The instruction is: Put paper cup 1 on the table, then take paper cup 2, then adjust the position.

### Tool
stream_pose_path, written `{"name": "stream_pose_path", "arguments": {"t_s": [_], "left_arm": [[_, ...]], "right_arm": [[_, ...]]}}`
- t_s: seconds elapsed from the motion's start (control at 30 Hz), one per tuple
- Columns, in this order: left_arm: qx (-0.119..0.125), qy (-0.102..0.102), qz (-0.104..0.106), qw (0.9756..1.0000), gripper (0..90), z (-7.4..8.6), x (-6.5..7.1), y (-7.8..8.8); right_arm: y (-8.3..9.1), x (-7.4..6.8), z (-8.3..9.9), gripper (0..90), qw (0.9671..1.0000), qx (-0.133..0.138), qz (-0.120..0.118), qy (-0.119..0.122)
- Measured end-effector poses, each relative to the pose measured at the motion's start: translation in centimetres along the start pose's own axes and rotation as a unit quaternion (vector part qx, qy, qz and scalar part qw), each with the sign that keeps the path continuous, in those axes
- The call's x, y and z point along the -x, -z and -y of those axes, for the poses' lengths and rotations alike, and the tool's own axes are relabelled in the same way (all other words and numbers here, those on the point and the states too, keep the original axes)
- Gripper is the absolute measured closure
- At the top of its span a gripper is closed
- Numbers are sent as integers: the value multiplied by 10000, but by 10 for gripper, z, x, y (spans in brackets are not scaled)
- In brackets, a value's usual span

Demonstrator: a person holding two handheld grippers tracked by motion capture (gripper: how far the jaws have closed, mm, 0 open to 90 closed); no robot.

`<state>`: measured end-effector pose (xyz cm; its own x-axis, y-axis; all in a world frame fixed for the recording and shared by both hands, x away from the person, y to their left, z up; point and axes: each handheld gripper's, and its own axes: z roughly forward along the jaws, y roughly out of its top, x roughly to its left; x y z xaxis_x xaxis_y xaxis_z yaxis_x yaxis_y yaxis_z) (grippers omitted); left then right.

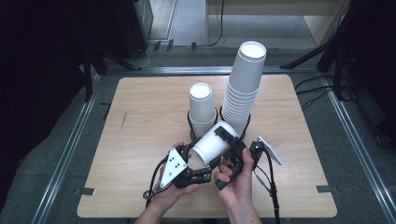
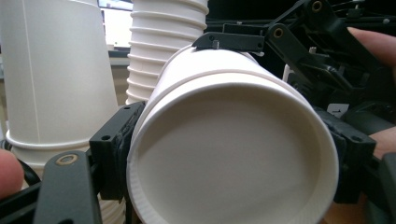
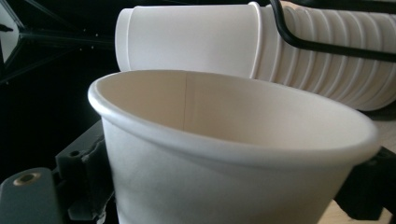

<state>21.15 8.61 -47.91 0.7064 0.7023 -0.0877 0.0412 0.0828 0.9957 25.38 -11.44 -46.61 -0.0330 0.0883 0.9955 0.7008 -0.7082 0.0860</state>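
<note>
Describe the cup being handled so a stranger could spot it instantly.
On the wooden table, two stacks of white paper cups stand upside down: a tall stack and a short stack. Just in front of them is the single cup. It alone lies tilted on its side, clamped between two black grippers.

Two stacks of white paper cups, a short one (image 1: 201, 106) and a tall one (image 1: 243, 84), block the middle of the pale wooden table (image 1: 140, 140). Bare tabletop lies open to the left and the right of them.
</note>
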Motion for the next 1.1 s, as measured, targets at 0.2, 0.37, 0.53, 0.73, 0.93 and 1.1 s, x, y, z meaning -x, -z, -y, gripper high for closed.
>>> {"name": "stream_pose_path", "arguments": {"t_s": [0.2,0.37,0.53,0.73,0.93,1.1], "left_arm": [[-293,177,75,9994,185,-2,-2,0],[-689,333,182,9969,87,-6,-6,-1],[-768,495,336,9953,87,-9,-8,1],[-920,553,262,9939,76,-10,-13,3],[-935,520,211,9940,76,-12,-15,4],[-935,513,215,9941,76,-13,-14,4]], "right_arm": [[3,-3,0,132,9993,165,-75,340],[7,-10,-2,133,9954,283,-51,916],[10,-15,-4,133,9872,469,74,1524],[16,-24,-1,133,9528,857,434,2879],[20,-38,7,132,9024,1113,640,4114],[22,-41,9,131,8755,1229,873,4592]]}}
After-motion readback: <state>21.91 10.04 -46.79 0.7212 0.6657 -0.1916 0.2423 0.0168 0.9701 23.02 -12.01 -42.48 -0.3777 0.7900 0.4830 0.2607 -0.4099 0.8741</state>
